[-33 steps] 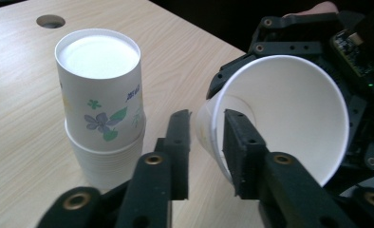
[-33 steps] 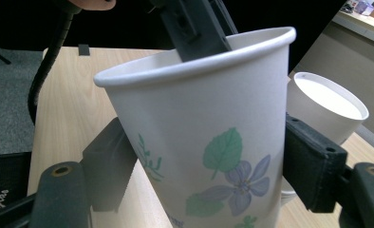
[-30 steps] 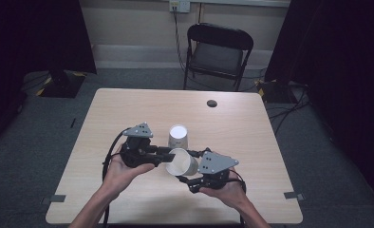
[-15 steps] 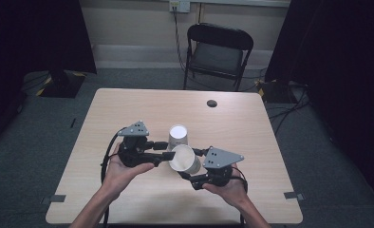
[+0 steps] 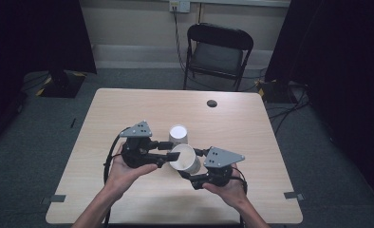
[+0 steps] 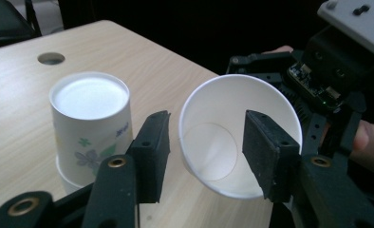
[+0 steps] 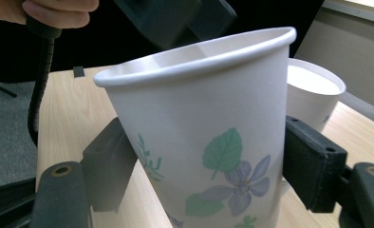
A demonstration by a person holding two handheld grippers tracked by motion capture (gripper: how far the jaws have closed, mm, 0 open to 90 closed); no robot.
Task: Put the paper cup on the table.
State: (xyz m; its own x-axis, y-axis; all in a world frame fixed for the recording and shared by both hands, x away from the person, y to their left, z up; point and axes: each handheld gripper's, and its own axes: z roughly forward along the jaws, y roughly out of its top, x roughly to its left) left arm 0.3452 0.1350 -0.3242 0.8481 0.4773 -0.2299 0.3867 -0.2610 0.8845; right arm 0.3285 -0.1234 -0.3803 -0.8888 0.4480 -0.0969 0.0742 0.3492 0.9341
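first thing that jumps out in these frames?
The white paper cup with a flower print, tipped on its side and clamped in the right tool near the middle of the pale wooden table. The left tool has just opened, one jaw outside and one across the open mouth. Behind them a second flowered paper cup stands upside down.

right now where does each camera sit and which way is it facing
High view: above the person's side, looking forward and down on the table; both forearms, left gripper, right gripper.
Left gripper view: along its jaws into the held cup's mouth.
Right gripper view: along its jaws at that cup's flowered side; fingers above.
All share the held cup and the upside-down cup.
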